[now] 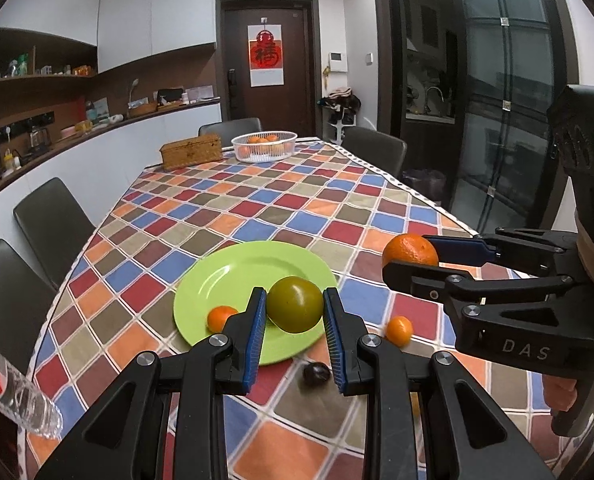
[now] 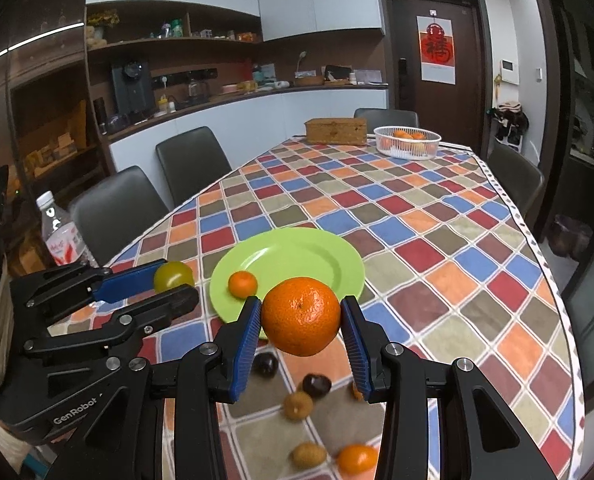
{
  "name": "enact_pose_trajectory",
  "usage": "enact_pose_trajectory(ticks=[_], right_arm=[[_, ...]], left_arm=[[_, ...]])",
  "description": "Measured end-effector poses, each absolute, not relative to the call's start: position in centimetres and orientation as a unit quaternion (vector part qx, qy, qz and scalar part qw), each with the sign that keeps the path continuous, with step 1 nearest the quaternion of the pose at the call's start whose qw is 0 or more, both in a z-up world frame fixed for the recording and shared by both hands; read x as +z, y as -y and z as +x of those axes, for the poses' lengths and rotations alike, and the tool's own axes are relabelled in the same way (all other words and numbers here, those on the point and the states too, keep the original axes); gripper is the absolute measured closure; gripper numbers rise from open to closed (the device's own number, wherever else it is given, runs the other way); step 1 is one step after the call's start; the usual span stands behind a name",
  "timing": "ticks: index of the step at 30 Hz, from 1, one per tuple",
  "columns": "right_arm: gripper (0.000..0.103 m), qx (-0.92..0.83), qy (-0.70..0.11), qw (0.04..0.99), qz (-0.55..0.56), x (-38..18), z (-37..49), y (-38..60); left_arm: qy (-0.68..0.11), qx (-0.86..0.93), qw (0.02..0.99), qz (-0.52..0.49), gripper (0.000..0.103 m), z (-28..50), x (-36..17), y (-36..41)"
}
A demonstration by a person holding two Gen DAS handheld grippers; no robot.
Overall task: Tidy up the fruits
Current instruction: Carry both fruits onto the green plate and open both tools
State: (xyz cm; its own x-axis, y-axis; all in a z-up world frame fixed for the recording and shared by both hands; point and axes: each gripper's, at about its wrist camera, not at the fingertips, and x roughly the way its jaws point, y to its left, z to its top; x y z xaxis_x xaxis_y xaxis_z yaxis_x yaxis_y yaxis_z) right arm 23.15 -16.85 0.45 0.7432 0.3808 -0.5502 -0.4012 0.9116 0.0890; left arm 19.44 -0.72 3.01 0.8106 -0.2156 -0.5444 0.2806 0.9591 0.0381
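My left gripper (image 1: 295, 314) is shut on a round green fruit (image 1: 295, 304), held above the near edge of the green plate (image 1: 237, 276). A small mandarin (image 1: 220, 317) lies on that plate. My right gripper (image 2: 301, 322) is shut on a large orange (image 2: 301, 314), raised over the checked tablecloth near the plate's (image 2: 297, 256) front rim. Each gripper shows in the other's view, side by side. Beneath them on the cloth lie two dark fruits (image 2: 317, 385), two brownish ones (image 2: 298, 405) and a small mandarin (image 2: 357, 458).
A white basket (image 1: 265, 146) with oranges and a wicker box (image 1: 192, 152) stand at the table's far end. A plastic water bottle (image 2: 63, 236) stands at the near left edge. Dark chairs (image 2: 193, 160) line the table's sides.
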Motion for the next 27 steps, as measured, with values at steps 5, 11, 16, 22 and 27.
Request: enact_pose_trajectory(ticks=[5, 11, 16, 22, 27], right_arm=[[0.061, 0.21, -0.308, 0.928, -0.025, 0.1, 26.0, 15.8], [0.061, 0.21, -0.328, 0.92, -0.035, -0.5, 29.8, 14.5], [0.061, 0.214, -0.352, 0.911, -0.035, -1.6, 33.1, 13.3], [0.061, 0.213, -0.395, 0.893, -0.022, -3.6, 37.1, 12.2], [0.061, 0.205, -0.42, 0.884, -0.029, -5.2, 39.4, 11.2]], left_arm=[[-0.294, -0.127, 0.946, 0.054, 0.075, 22.2, 2.3, -0.4], [-0.324, -0.131, 0.937, 0.03, 0.075, 26.0, 1.0, -1.8], [-0.357, -0.125, 0.925, 0.016, 0.075, 29.8, -0.5, -3.0], [-0.393, -0.116, 0.912, 0.007, 0.075, 33.6, -2.4, -3.8], [-0.428, -0.112, 0.897, -0.018, 0.075, 36.2, -4.2, -4.7]])
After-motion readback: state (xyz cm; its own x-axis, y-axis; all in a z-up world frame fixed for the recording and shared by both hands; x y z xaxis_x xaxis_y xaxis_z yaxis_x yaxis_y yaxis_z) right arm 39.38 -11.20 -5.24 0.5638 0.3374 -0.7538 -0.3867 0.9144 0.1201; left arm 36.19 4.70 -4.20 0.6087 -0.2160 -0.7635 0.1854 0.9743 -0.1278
